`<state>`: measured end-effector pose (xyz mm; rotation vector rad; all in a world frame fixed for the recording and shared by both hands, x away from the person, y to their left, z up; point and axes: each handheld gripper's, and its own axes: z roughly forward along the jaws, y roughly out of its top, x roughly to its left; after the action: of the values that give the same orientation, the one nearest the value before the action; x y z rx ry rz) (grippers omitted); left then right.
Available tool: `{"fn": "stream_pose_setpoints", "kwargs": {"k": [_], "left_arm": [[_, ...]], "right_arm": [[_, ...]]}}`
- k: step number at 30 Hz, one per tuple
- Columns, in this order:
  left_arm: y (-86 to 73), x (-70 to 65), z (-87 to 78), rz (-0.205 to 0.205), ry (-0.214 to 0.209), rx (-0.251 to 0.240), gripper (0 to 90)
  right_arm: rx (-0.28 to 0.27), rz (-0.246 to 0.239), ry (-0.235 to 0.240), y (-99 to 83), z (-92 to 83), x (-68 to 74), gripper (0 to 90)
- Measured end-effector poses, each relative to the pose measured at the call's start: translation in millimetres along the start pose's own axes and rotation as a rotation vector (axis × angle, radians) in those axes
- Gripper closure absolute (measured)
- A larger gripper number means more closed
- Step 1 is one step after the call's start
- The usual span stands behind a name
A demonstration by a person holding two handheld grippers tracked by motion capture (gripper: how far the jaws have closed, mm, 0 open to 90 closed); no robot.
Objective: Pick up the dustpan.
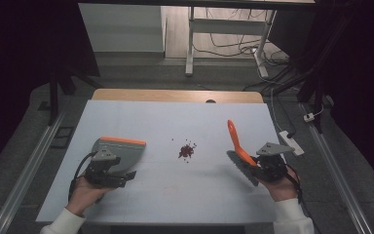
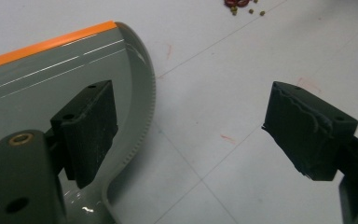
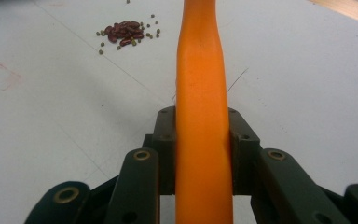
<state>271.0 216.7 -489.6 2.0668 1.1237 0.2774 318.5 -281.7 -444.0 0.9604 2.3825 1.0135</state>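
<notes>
A grey dustpan [image 1: 121,148] with an orange front lip lies on the white table at the left. My left gripper [image 1: 124,175] hovers at its near side, open; in the left gripper view one pad [image 2: 91,135] stands over the dustpan [image 2: 37,70] and the other over bare table, nothing pressed between them. My left gripper [image 2: 196,126] holds nothing. A small pile of red and green beans [image 1: 187,150] lies mid-table. My right gripper [image 1: 259,165] is shut on the orange handle of a brush [image 1: 236,141], whose grey bristles point down and left. The handle [image 3: 200,70] runs up between the jaws.
The white board [image 1: 175,195] covers a wooden table whose back edge [image 1: 175,95] shows. A white power strip [image 1: 292,141] lies off the right edge. Desk legs and cables stand beyond the table. Beans [image 3: 123,33] lie ahead and left of the brush.
</notes>
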Motion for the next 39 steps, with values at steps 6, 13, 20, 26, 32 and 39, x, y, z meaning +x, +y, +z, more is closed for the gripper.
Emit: {"fn": "stream_pose_setpoints", "kwargs": {"k": [6,13,20,26,32,39], "left_arm": [[0.3,1.8,-2.8,-0.002,0.0,0.0,17.7],[3.1,-1.7,-4.7,0.01,-0.021,0.008,17.7],[7.1,-7.3,-7.6,0.031,-0.038,0.021,17.7],[12.3,-11.3,-9.9,0.019,-0.035,0.046,17.4],[24.2,-16.1,-12.0,-0.045,-0.013,0.069,18.0],[36.6,-21.6,-13.1,-0.039,0.0,0.09,18.0]], "right_arm": [[0.0,-0.002,-0.002,0.3,-0.2,1.2,70.1],[0.009,-0.006,0.0,0.4,1.8,1.8,70.1],[0.008,-0.007,0.01,1.4,2.5,3.6,70.0],[0.002,-0.004,0.011,3.9,-0.8,3.4,70.0],[-0.011,-0.008,0.02,4.9,-3.3,3.5,70.0],[-0.014,-0.019,0.022,5.4,-4.0,1.7,70.0]]}}
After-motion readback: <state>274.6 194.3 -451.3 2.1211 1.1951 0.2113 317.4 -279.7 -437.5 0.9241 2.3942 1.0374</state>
